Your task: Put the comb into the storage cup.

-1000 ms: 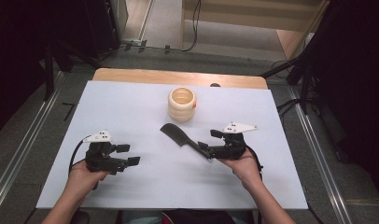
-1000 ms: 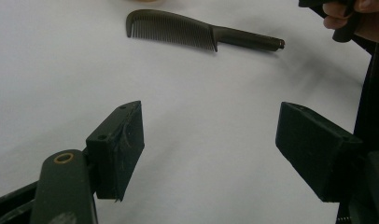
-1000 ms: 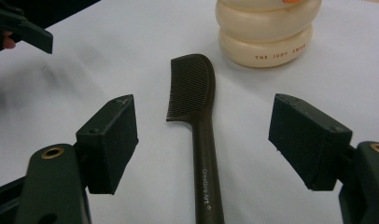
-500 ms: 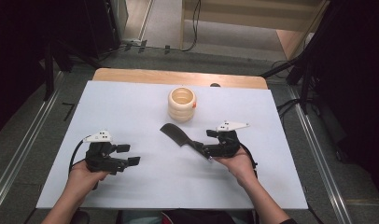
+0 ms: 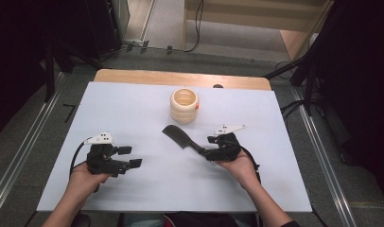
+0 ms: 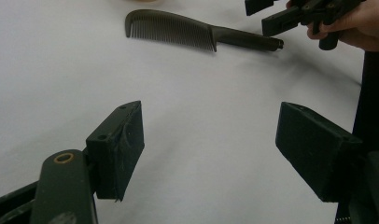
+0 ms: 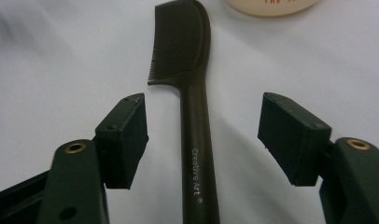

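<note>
Black plastic, thin and flat, the comb [image 5: 180,138] lies on the white surface [image 5: 133,113] just in front of the ribbed cream cup [image 5: 184,105], its toothed head toward the cup and its handle pointing at the right tongs [image 5: 208,152]. In the right gripper view the handle [image 7: 197,158] runs straight up between the two pads [image 7: 124,135], which have just been closing yet stand clear of it on both sides, so nothing is gripped. The left tongs [image 5: 131,157] rest well apart from the comb with their jaws wide and empty (the left gripper view sees the comb [image 6: 178,30] across bare surface, the other hand [image 6: 351,28] at its handle end). By my judgement the comb is light and stiff, smooth enough to slip, and so low that the pads must come right down to the surface to catch its edges. The handle is the place to hold: rounder and thicker than the head, with no fine teeth [image 7: 171,60] to bend. A pinch about midway along it, perhaps near the printed lettering, should keep it from swinging, though its thickness is hard to gauge from these angles.
</note>
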`<state>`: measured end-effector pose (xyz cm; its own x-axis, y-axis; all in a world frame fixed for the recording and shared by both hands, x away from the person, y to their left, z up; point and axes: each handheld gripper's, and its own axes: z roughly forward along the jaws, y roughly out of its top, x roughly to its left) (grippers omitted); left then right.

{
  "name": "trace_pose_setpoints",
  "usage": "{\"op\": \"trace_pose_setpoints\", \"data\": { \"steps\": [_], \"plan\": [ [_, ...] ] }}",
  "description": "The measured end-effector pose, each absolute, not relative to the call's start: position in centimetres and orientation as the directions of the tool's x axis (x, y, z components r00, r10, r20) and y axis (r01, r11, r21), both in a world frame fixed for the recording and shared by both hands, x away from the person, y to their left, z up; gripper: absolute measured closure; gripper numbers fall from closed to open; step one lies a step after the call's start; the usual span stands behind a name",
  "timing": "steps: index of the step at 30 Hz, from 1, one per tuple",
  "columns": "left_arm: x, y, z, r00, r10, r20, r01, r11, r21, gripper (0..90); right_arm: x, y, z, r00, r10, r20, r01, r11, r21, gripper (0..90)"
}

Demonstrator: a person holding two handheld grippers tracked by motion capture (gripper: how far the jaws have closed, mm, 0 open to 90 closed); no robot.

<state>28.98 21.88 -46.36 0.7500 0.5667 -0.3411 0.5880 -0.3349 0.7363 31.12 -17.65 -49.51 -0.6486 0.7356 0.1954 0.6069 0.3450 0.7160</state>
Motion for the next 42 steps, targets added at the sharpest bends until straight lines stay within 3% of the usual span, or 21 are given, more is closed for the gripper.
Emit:
{"op": "trace_pose_setpoints", "data": {
  "steps": [11, 27, 36, 42],
  "plan": [
    [29.0, 21.9, -46.4, 0.75, 0.567, -0.34, 0.587, -0.335, 0.737, 24.2, 31.0, -17.3, -50.4, -0.659, 0.73, 0.18, 0.622, 0.395, 0.675, 38.8],
    [29.0, 21.9, -46.3, 0.751, 0.567, -0.339, 0.586, -0.335, 0.737, 24.2, 30.6, -16.9, -50.8, -0.671, 0.73, 0.128, 0.623, 0.462, 0.632, 66.7],
    [29.0, 21.9, -46.4, 0.75, 0.569, -0.337, 0.588, -0.339, 0.735, 24.2, 30.3, -16.7, -50.8, -0.679, 0.729, 0.093, 0.61, 0.489, 0.623, 69.0],
    [29.0, 21.8, -46.4, 0.751, 0.567, -0.338, 0.588, -0.34, 0.734, 24.2, 30.3, -17.0, -51.1, -0.664, 0.737, 0.131, 0.625, 0.45, 0.638, 70.0]
  ]
}}
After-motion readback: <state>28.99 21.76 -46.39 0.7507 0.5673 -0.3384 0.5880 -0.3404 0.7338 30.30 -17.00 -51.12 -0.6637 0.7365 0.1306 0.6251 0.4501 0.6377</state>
